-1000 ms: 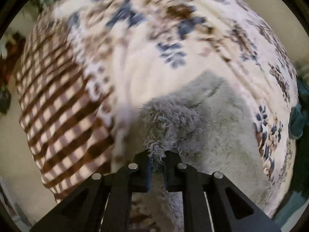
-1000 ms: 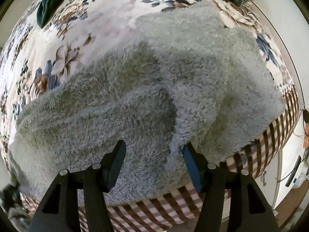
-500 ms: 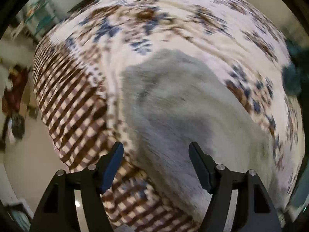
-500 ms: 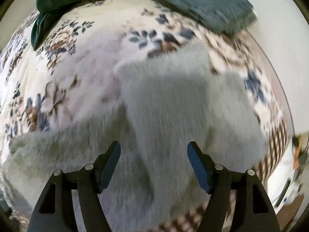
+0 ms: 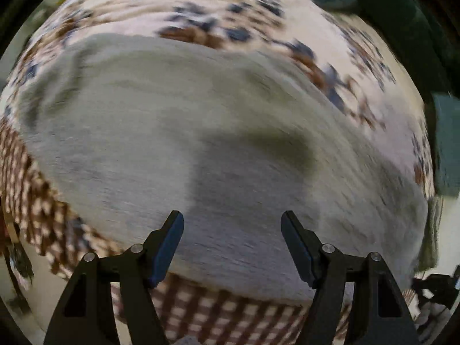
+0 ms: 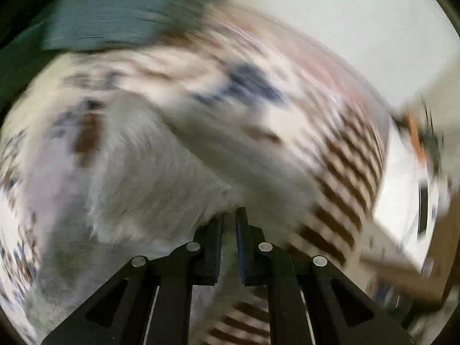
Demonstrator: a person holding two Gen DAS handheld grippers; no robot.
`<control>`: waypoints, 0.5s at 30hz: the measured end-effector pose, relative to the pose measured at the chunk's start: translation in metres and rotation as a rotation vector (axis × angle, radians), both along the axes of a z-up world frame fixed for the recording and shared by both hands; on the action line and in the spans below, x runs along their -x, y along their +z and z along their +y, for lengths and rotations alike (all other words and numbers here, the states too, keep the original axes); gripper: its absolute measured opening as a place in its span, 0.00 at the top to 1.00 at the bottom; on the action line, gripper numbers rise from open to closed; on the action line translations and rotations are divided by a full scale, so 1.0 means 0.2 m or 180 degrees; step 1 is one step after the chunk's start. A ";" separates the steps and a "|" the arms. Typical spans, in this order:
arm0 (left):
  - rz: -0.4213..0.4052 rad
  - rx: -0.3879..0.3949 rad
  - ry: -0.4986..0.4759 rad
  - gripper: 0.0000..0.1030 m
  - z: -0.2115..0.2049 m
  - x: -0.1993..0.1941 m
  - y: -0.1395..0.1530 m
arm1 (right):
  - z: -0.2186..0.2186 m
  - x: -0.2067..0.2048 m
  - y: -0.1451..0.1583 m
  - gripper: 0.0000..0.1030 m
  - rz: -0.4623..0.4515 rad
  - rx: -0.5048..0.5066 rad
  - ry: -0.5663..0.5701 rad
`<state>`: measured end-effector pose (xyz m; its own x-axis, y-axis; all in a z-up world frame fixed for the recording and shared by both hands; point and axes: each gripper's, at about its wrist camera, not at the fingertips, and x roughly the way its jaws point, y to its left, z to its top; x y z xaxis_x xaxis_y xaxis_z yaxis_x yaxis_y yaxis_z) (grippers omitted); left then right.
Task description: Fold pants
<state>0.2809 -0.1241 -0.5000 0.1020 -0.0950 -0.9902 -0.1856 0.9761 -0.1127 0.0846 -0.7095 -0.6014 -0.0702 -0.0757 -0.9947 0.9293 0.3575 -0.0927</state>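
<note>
Item: grey fleece pants (image 5: 178, 132), lying spread on the bed (image 5: 287, 17), reaching its checked near edge.

Right gripper (image 6: 229, 224): fingers (image 6: 214, 241) nearly together, pinching a raised fold of the pants; cloth runs from the tips up and leftward across the bed. Blur hides which part is held.

Left gripper (image 5: 232, 230): fingers (image 5: 169, 241) wide apart, holding nothing, hovering above the pants, which stretch ahead and to both sides.

Judgement: the right gripper governs the coming fold; the left is free to pin or grasp.
</note>
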 end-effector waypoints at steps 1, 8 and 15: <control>0.0019 -0.0007 -0.0076 0.34 -0.05 0.01 -0.01 | -0.04 0.09 -0.04 0.89 -0.0075 -0.0209 -0.0172; 0.0076 -0.0130 -0.0440 0.34 -0.23 0.03 -0.07 | -0.05 0.27 0.03 0.64 -0.0830 -0.0224 -0.0372; 0.0208 -0.0277 -0.0417 0.34 -0.18 0.03 -0.16 | -0.03 0.10 -0.17 0.61 -0.1083 -0.0528 -0.0285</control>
<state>0.2755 -0.1610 -0.5319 0.0293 -0.0167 -0.9994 -0.0601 0.9980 -0.0185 0.0640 -0.7164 -0.6357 0.2668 0.0797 -0.9604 0.9252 0.2578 0.2784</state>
